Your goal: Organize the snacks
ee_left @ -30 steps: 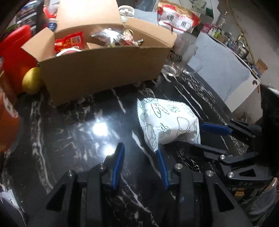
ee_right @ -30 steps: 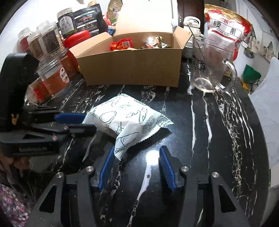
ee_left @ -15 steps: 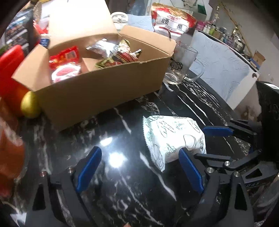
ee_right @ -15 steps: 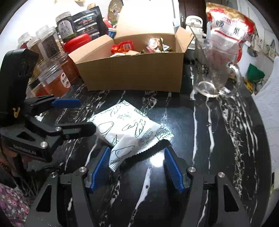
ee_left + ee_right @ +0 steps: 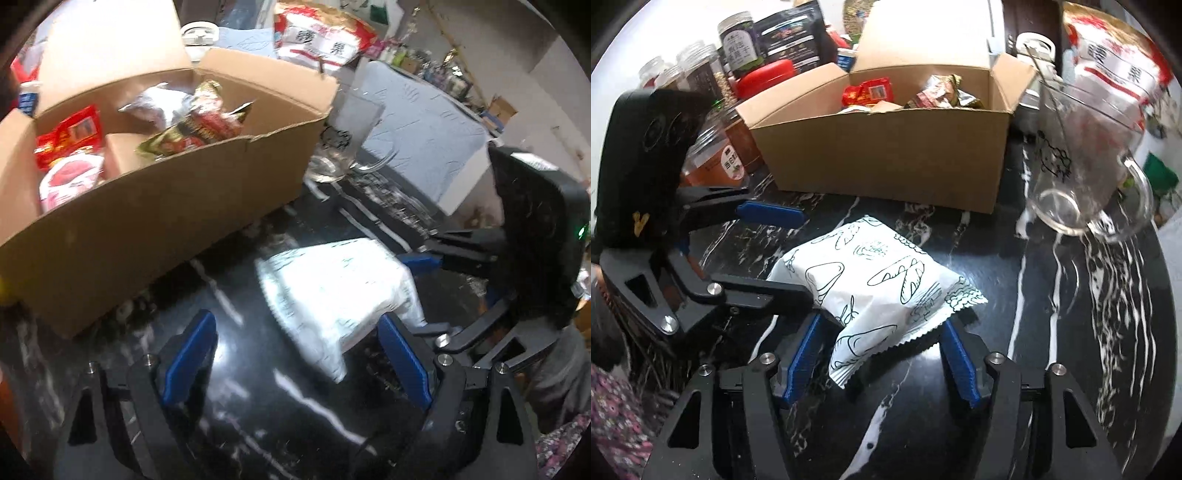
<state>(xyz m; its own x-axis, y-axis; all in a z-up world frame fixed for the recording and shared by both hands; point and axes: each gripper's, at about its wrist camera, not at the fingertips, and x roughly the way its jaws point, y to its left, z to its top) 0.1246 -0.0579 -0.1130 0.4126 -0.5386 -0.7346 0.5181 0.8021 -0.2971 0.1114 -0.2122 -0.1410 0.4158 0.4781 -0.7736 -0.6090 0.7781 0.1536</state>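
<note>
While the white snack packet (image 5: 871, 280) is lying flat on the black marble table (image 5: 1052, 369), just in front of the open cardboard box (image 5: 886, 162), both grippers are working in on it from opposite sides. In the right wrist view the right gripper (image 5: 882, 360) is straddling the packet's near corner at about six o'clock, its jaws closing with the crimped edge between them, though the blue pads are not yet pressing on the wrapper. The left gripper (image 5: 295, 354), seen from its own blurred camera, is standing spread wide and holding nothing, with the packet sitting at roughly one o'clock from its fingertips and partly between them; in the right view it is reaching in from nine o'clock. To do this pick well, the right jaws are probably needing a bite further up the puffy body rather than on the thin seal, which is likely to slip or tear. One hand gripping is looking sufficient, so the left one is best steadying the far edge. The box at twelve o'clock is already holding red and foil snacks, and a glass mug (image 5: 1086, 166) is standing close at two o'clock, calling for a clear lift path.
</note>
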